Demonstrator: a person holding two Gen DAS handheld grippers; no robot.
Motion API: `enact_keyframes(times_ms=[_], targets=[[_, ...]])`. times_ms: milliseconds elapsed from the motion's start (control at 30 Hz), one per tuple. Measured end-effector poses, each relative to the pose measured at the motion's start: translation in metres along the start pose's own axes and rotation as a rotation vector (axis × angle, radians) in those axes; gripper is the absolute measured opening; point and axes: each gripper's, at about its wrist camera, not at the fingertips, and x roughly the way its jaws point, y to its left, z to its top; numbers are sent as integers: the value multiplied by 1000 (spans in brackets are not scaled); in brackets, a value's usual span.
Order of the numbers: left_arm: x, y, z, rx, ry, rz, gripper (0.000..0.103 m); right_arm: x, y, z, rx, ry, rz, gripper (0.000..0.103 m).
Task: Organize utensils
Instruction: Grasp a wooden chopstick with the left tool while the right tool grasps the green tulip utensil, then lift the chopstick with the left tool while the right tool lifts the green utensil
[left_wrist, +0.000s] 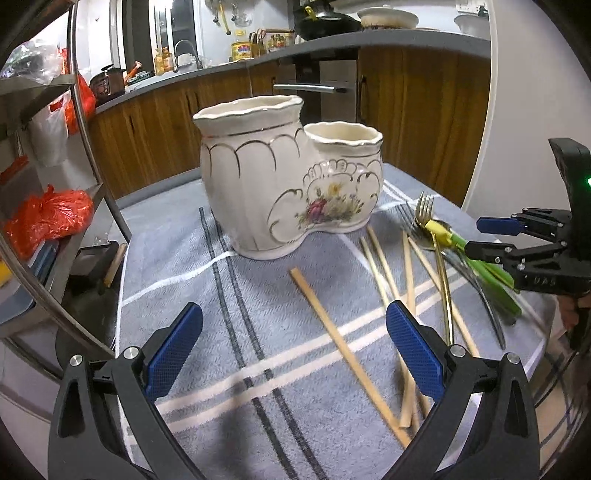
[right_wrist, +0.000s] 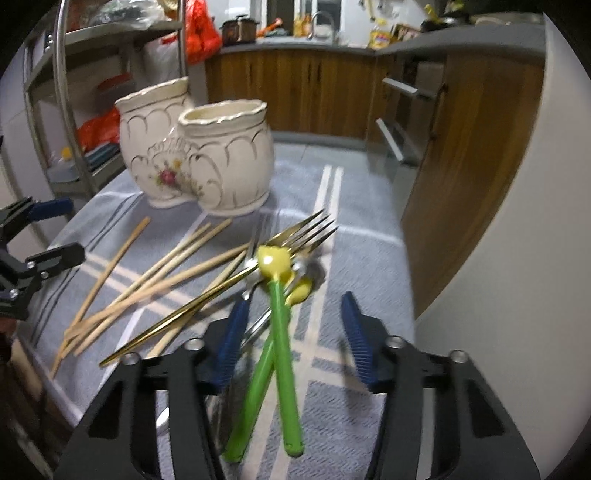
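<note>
On the striped grey cloth, the two green-handled yellow-headed spoons (right_wrist: 280, 354) lie crossed between your right gripper (right_wrist: 295, 339) fingers, spread and empty. You're at pickup: close on one handle, then carry it to the cream ceramic twin-pot holder (right_wrist: 199, 147). Left gripper (left_wrist: 293, 352) hangs released.

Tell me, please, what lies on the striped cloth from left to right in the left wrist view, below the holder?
Left gripper's left finger pad → lone chopstick → bundle of chopsticks → gold fork → green-handled utensils → right gripper, open at the edge.
</note>
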Motion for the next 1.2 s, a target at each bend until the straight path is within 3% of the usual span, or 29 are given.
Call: enact_keyframes(times_ms=[100,267,367,467,767,1100,1200], targets=[[1,4,-2,5,15,8,97,5,-3,0,-2,52,41,28],[5,6,0,-18,32,0,97,9,-12,4,38,100,116,26],[11,8,4,-42,49,-4,97,12,-16,7,57,121,170,12],[19,11,9,-79,79,1,95,8,-16,6,55,103,165,10],[27,-11,4,-73,166,-11,58,-14,-18,2,70,10,159,10],[24,-25,-10,-52,209,-5,35,-32,-17,2,70,-68,140,10],[25,-22,-7,-54,210,-7,13,-37,-17,2,81,-88,139,10]])
